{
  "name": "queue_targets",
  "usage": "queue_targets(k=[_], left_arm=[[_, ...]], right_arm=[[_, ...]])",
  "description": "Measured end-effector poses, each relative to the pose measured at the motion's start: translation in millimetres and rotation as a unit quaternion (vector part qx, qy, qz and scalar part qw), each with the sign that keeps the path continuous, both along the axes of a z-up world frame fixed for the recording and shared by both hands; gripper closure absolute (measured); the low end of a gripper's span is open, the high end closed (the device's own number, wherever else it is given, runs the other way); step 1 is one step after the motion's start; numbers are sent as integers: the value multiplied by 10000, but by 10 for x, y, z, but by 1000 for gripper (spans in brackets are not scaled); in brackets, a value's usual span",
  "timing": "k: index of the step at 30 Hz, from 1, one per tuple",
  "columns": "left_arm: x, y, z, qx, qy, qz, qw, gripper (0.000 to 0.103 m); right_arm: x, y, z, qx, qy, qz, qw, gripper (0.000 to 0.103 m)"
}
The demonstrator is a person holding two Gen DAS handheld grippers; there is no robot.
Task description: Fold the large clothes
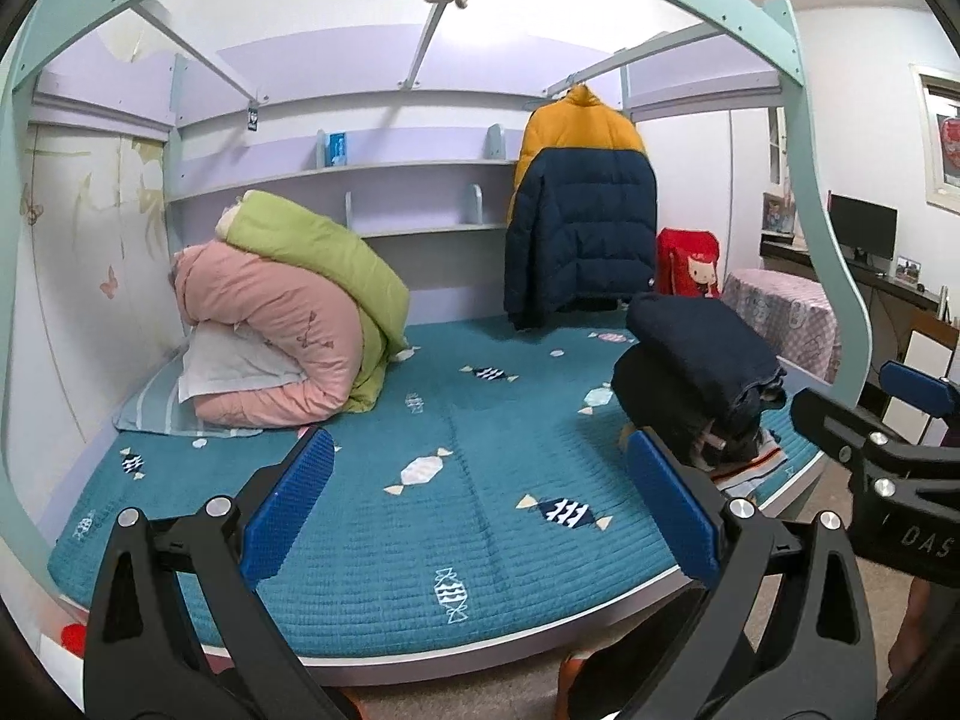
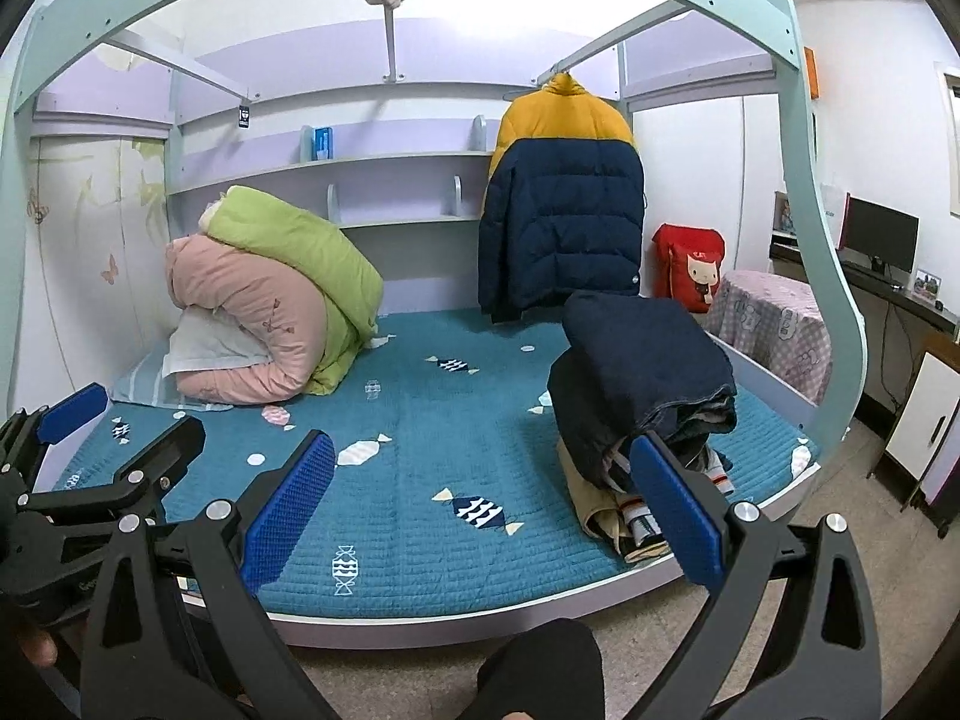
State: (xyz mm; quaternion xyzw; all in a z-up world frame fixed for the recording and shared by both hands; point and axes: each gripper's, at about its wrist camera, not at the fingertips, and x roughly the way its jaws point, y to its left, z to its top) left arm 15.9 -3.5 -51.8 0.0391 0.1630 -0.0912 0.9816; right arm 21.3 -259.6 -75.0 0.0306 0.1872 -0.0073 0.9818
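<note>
left tongs (image 1: 480,516): wide open, nothing between the blue pads, held over the near edge of the bed (image 1: 336,600).
right tongs (image 2: 480,510): wide open too, holding nothing, over the bed's near edge; also seen at the right rim of the left wrist view.
jacket (image 2: 561,204): yellow-and-navy puffer, hanging from a rail at the back of the bed, right of centre, well apart from both tongs, hem just above the bed.
pile (image 2: 642,384): folded dark clothes stacked at the bed's right edge, navy piece on top, tan and striped pieces under it; near the right finger of the right tongs, apart from it.
quilts (image 1: 288,312): pink and green rolls on a pillow at the bed's back left corner, against the wall.
open room: middle of the bed between quilts and pile is bare teal cover with candy print.
edges: curved frame (image 1: 828,228) arches over the bed; shelves (image 1: 420,168) behind it.
writing: "DAS" on the right tongs' body in the left wrist view; other labels too small to read.
</note>
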Motion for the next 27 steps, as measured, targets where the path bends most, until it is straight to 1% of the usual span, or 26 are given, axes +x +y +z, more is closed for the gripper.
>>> queue_targets(k=[6,14,20,27], left_arm=[[-73,-48,84,-15,-151,-19,9999,5],[-106,-59,122,-72,-167,-54,9998,5],[-138,-109,169,-80,-278,-46,9996,5],[-165,-151,183,-98,-310,-50,9995,5]], right_arm=[[-97,3,54,-58,-133,-28,9999,8],[-160,0,101,-53,-245,-32,9997,8],[-212,3,127,-37,-309,-75,9995,8],[-241,-7,130,-19,-360,-113,9993,8]])
